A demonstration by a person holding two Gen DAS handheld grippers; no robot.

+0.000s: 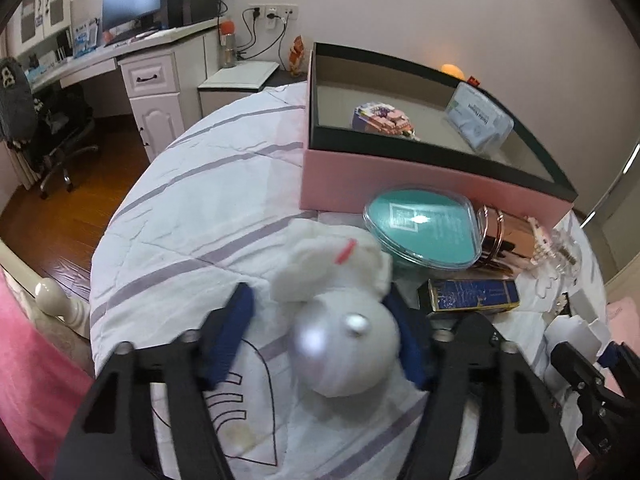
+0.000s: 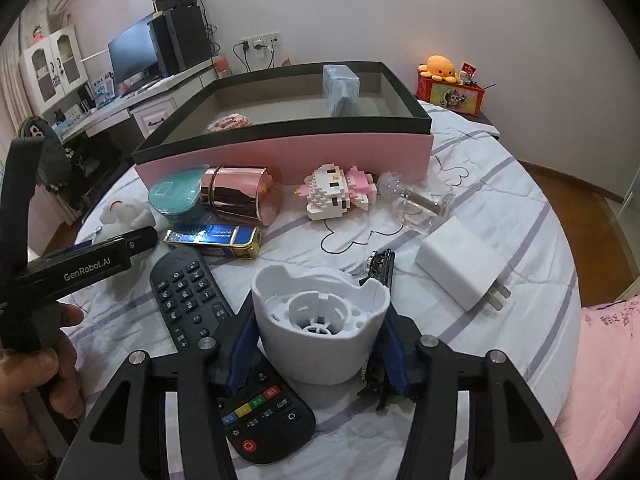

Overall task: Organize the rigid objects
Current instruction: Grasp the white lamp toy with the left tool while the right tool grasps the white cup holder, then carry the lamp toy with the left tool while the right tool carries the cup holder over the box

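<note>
My left gripper [image 1: 324, 320] has its blue pads around a white rabbit-shaped toy [image 1: 340, 300] that rests on the striped bedcover; the right pad touches it, the left pad stands slightly off. My right gripper [image 2: 320, 340] is shut on a white plastic cup-shaped shell [image 2: 320, 320], held above a black remote control [image 2: 224, 340]. The pink box with a black rim [image 2: 280, 148] stands behind, holding a block figure [image 1: 382, 118] and a clear packet [image 1: 478, 120]. The left gripper shows in the right wrist view [image 2: 132, 244].
On the bed before the box lie a teal round case [image 2: 176, 196], a rose-gold cylinder [image 2: 236, 196], a blue-gold box [image 2: 216, 240], a Hello Kitty block figure [image 2: 340, 192], a clear bottle [image 2: 416, 200], a white charger [image 2: 456, 264] and a black clip [image 2: 380, 264].
</note>
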